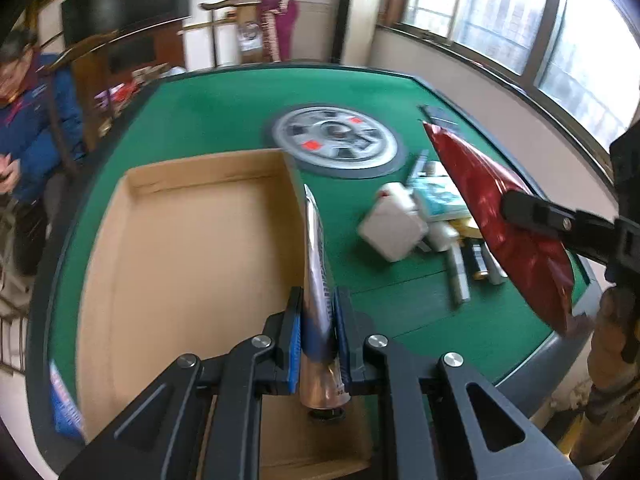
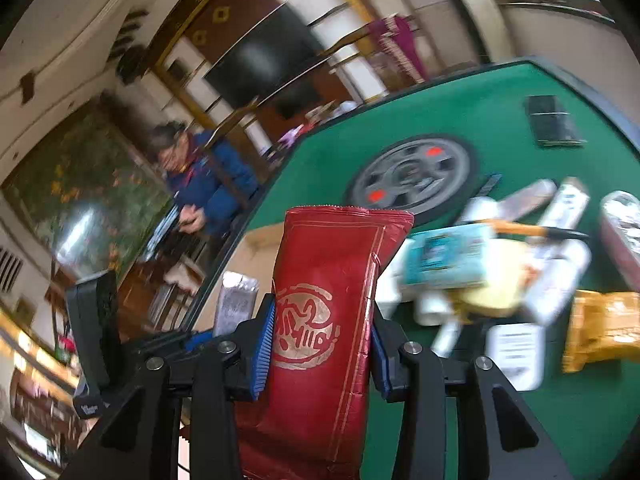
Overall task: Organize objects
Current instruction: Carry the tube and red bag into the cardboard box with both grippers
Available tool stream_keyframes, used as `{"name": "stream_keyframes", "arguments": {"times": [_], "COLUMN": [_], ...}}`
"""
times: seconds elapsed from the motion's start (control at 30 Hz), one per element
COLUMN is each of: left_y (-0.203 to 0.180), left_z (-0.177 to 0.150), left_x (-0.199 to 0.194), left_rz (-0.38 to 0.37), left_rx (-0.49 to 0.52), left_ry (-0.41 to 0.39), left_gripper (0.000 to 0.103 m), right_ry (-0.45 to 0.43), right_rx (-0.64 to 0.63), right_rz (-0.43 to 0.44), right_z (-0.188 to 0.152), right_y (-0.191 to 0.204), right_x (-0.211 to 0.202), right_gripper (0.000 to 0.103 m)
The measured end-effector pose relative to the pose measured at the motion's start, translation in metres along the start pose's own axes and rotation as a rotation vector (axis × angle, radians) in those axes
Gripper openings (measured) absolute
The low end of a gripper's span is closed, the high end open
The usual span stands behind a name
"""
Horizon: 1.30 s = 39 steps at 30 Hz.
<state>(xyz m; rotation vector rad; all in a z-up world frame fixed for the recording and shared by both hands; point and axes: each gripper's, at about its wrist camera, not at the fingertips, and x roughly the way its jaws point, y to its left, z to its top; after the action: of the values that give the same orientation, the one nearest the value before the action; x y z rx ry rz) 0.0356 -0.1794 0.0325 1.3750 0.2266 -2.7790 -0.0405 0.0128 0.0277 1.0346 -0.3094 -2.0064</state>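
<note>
My left gripper (image 1: 318,308) is shut on a silver tube (image 1: 316,248) that sticks up and forward between the blue pads, over the right wall of an open cardboard box (image 1: 180,248). The box lies on the green table (image 1: 224,120) and its floor is bare. My right gripper (image 2: 322,320) is shut on a red foil packet (image 2: 332,264) with a gold emblem. In the left wrist view that red packet (image 1: 500,216) hangs in the air at the right, pinched by black fingers (image 1: 536,214). The silver tube (image 2: 236,304) shows at lower left in the right wrist view.
A pile of loose items (image 1: 432,216) lies right of the box, including a white box (image 1: 392,228) and a teal carton (image 2: 448,256). A yellow packet (image 2: 604,328) and a dark flat device (image 2: 552,122) lie nearby. A round hub (image 1: 336,140) marks the table's middle. A person in blue (image 1: 32,120) sits beyond the left edge.
</note>
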Motion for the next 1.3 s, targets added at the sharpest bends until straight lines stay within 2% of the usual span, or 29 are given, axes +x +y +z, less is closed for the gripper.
{"name": "stream_keyframes", "arguments": {"times": [0.27, 0.43, 0.7, 0.8, 0.9, 1.0, 1.03, 1.1, 1.3], "left_y": [0.056, 0.088, 0.115, 0.114, 0.115, 0.115, 0.116, 0.117, 0.106], "left_z": [-0.022, -0.035, -0.052, -0.055, -0.057, -0.058, -0.058, -0.059, -0.06], "left_x": [-0.012, -0.012, -0.003, 0.003, 0.008, 0.01, 0.01, 0.009, 0.005], "left_rz": [0.097, 0.137, 0.156, 0.157, 0.193, 0.227, 0.231, 0.213, 0.236], "left_rx": [-0.077, -0.121, -0.151, -0.123, -0.091, -0.057, -0.047, -0.037, 0.028], "left_ry": [0.028, 0.055, 0.106, 0.13, 0.153, 0.18, 0.185, 0.189, 0.224], "left_gripper": [0.014, 0.015, 0.015, 0.015, 0.015, 0.024, 0.033, 0.039, 0.044], "right_ry": [0.116, 0.176, 0.251, 0.265, 0.263, 0.274, 0.278, 0.292, 0.26], "right_rx": [-0.099, -0.14, -0.155, -0.176, -0.201, -0.211, -0.21, -0.191, -0.186], "right_rz": [0.069, 0.072, 0.005, -0.033, -0.075, -0.102, -0.104, -0.098, -0.078], "right_z": [-0.013, -0.022, -0.035, -0.043, -0.049, -0.055, -0.057, -0.061, -0.059], "right_y": [0.058, 0.086, 0.102, 0.108, 0.112, 0.113, 0.113, 0.111, 0.108], "right_x": [0.068, 0.103, 0.16, 0.174, 0.183, 0.19, 0.192, 0.194, 0.167], "right_gripper": [0.044, 0.044, 0.044, 0.044, 0.044, 0.046, 0.048, 0.051, 0.055]}}
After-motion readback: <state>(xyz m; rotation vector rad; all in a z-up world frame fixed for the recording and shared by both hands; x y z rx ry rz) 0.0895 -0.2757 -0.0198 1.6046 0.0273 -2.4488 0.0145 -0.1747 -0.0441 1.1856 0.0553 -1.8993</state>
